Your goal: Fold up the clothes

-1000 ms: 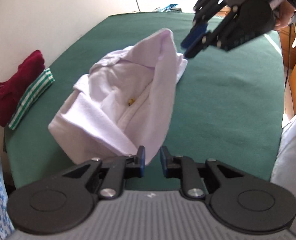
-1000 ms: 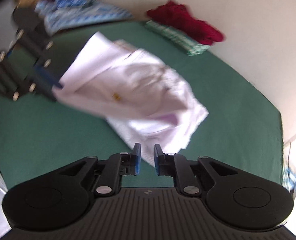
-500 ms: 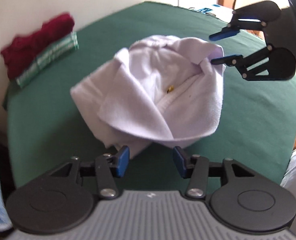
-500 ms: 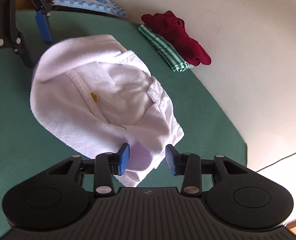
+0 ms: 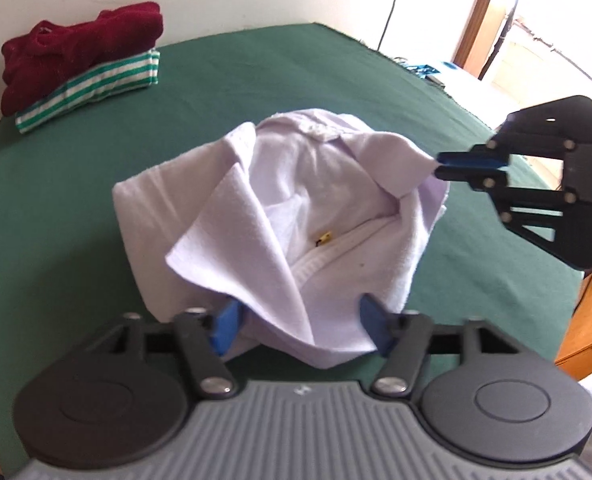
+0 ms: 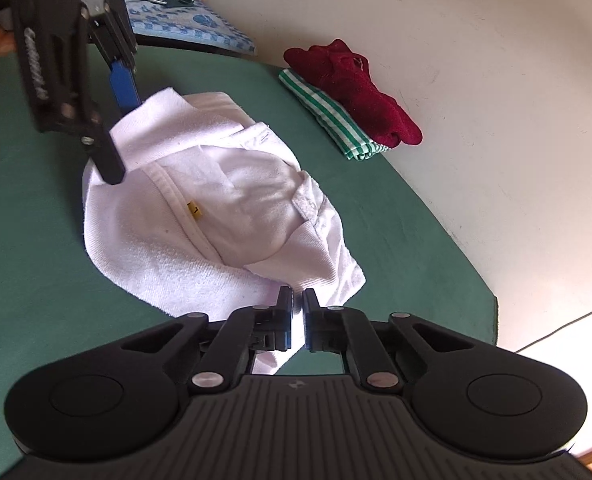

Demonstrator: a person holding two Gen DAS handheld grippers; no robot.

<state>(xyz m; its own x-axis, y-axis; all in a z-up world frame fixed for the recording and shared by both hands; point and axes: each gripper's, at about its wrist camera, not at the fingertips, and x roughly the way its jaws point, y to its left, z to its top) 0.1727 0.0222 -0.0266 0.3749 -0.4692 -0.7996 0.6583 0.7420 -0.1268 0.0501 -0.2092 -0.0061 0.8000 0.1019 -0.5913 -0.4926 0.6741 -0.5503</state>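
On the green table (image 5: 255, 80): one white shirt (image 5: 296, 216), rumpled, right claw (image 6: 298, 312) clamped on a corner, left claw (image 5: 300, 322) closing astride its near edge.

The left claw (image 5: 300, 322) points steeply down, its jaws closing; the right claw (image 6: 298, 302) is pinched together.

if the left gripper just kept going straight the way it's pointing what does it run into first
Most likely the white shirt: the left gripper is closing with the garment's near fold already between its pads, so going on would push into the bunched cloth, then the green tabletop under it. Depth is hard to judge here.
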